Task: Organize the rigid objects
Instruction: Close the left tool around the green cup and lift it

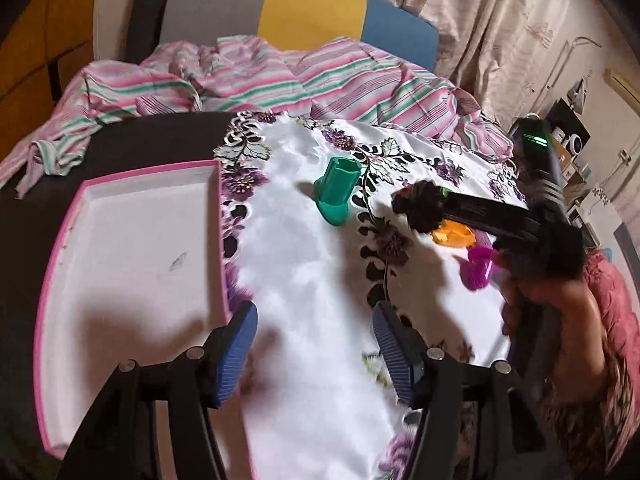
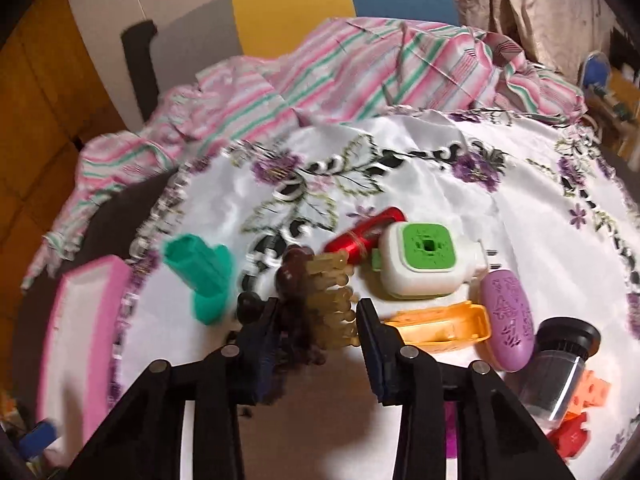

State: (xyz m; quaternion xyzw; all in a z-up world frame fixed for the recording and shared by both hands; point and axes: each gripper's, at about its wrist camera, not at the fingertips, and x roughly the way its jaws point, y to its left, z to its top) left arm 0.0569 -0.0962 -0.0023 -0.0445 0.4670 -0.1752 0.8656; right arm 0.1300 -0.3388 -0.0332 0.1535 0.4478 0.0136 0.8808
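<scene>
A pink-rimmed white tray (image 1: 120, 248) lies on the left of the table; its corner shows in the right wrist view (image 2: 80, 320). A teal plastic piece (image 1: 338, 190) (image 2: 204, 276) lies on the floral cloth. My left gripper (image 1: 314, 344) is open and empty, low over the cloth beside the tray. My right gripper (image 2: 316, 340) (image 1: 420, 206) is shut on a brown knobbed hair clip (image 2: 320, 300) and holds it above the cloth, right of the teal piece.
A red tube (image 2: 364, 234), a white-and-green plug-in device (image 2: 428, 258), an orange case (image 2: 440, 326), a purple oval case (image 2: 508, 320), a black-capped jar (image 2: 560, 364) and orange blocks (image 2: 588, 400) lie on the cloth. A striped sheet (image 1: 280, 76) is bunched behind the table.
</scene>
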